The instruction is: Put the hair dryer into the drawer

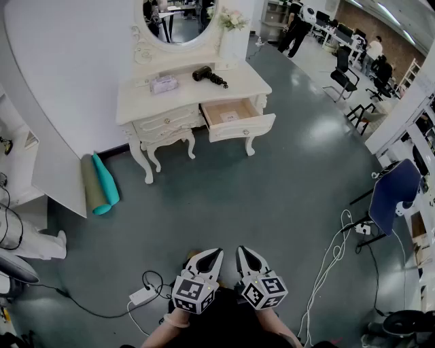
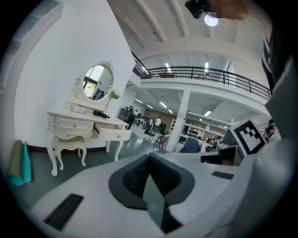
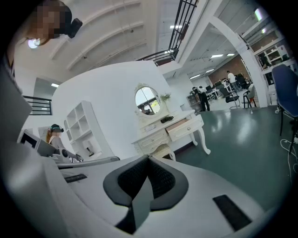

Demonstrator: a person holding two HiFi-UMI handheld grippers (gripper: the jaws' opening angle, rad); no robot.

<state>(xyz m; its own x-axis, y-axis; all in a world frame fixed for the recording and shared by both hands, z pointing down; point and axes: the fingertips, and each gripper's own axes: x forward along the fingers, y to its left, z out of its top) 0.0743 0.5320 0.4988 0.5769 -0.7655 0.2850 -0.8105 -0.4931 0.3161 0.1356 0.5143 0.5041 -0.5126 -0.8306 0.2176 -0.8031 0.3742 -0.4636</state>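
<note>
Hair dryer (image 1: pixel 209 76) lies on the dressing table (image 1: pixel 238 86) at twelve o'clock, just above the open drawer (image 1: pixel 234 117) ready to receive it, while the left gripper (image 1: pixel 216 255) and right gripper (image 1: pixel 240 253), well apart from it, hold their jaws closed on nothing.

We see the mirror (image 1: pixel 178 20) cut off by the head view's top edge, our forearms (image 1: pixel 166 332) cut off at its bottom edge, the hair dryer (image 1: pixel 208 75) too small to show us detail, a pale card (image 1: pixel 230 116) in the drawer (image 1: pixel 253 126) too small to read, the stool (image 2: pixel 70 144) half hidden under the dressing table (image 2: pixel 59 112)
</note>
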